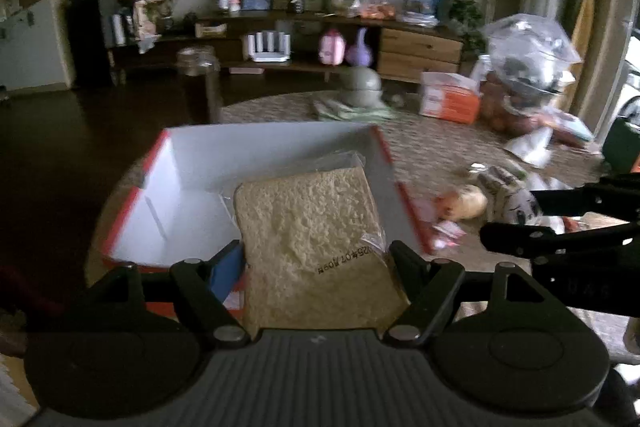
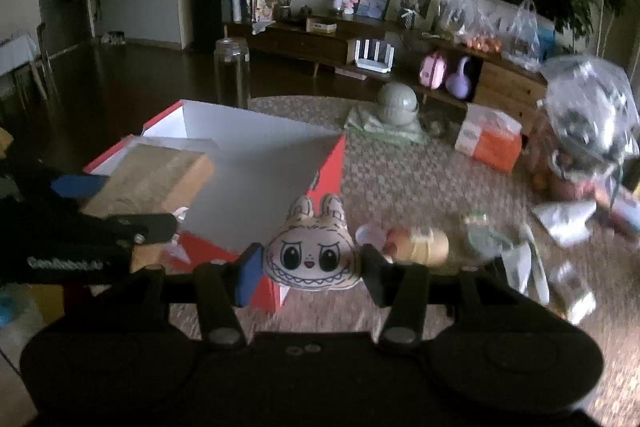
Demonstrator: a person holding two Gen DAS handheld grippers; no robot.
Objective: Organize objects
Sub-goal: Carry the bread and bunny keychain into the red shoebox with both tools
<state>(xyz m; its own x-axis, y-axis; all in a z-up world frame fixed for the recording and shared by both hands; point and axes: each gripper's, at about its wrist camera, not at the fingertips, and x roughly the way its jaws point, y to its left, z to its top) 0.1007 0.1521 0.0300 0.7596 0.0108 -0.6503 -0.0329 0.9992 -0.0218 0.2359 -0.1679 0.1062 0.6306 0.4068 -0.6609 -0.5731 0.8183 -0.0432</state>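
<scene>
We have the bagged slice of bread (image 1: 316, 243) clamped between the fingers of the left gripper (image 1: 316, 263), and it hangs tilted over the near right part of the red box (image 1: 394, 163), its far edge already inside the white interior and its near end resting between the finger bases. Our right gripper (image 2: 310, 267) is closed on the bunny-face plush (image 2: 311, 253), held just outside the box's near corner, above the woven mat (image 2: 420, 167). In the right wrist view the bread shows side-on, wrapped in clear film, leaning across the box wall on the left. We judge both items are meant for the box, and the trouble from here lies in crowding: the two grippers sit close at the same corner, so lowering the plush while the left one is over the rim could knock them together or shove the light cardboard box along the mat. The slippery film may let the bread slide out if the grip loosens before it lies flat, and squeezing harder would crush the soft crumb. Beyond the box, loose snack packets (image 2: 420, 243), an orange-and-white tissue pack (image 2: 492, 139) and a clear plastic bag (image 2: 592, 107) clutter the mat, with a glass jar (image 2: 232, 71) behind the box.
</scene>
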